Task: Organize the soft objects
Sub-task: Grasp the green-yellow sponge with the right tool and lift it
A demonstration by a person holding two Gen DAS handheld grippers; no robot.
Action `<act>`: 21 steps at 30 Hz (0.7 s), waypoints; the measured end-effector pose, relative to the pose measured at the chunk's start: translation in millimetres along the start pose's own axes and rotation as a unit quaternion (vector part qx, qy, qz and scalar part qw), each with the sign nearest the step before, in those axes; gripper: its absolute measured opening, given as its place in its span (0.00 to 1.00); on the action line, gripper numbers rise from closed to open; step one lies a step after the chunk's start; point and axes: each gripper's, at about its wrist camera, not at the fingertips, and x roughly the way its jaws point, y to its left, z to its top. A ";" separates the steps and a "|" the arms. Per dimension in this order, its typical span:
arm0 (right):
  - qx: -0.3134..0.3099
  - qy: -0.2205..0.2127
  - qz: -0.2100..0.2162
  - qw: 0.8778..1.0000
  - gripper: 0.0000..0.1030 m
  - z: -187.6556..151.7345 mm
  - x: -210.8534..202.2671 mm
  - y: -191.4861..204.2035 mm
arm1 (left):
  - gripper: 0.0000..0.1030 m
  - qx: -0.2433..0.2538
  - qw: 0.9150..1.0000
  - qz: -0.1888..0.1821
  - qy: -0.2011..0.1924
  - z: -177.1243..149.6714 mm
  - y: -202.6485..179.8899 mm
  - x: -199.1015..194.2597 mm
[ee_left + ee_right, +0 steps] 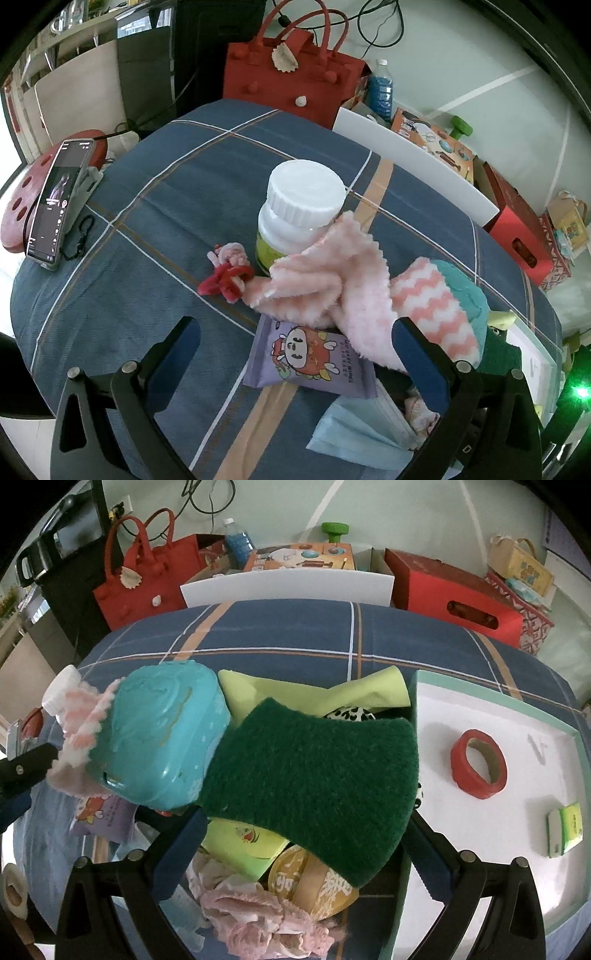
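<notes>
Between the right fingers (424, 853), spread wide, sits the green scouring pad (314, 771).

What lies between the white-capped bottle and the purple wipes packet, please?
In the left wrist view, a pink fuzzy cloth lies between the bottle and the packet.

Right gripper (306, 834) clamped on a green scouring pad (314, 775), above a yellow tin (314, 882) and pink cloth (258, 919); red tape roll (478, 763) lying in the white tray (436, 716).
</notes>
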 end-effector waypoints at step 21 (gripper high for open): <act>0.041 -0.005 0.059 0.997 0.91 -4.0 -8.8 -20.6 | 1.00 -0.005 1.000 -0.006 0.003 0.1 -1.0 -0.8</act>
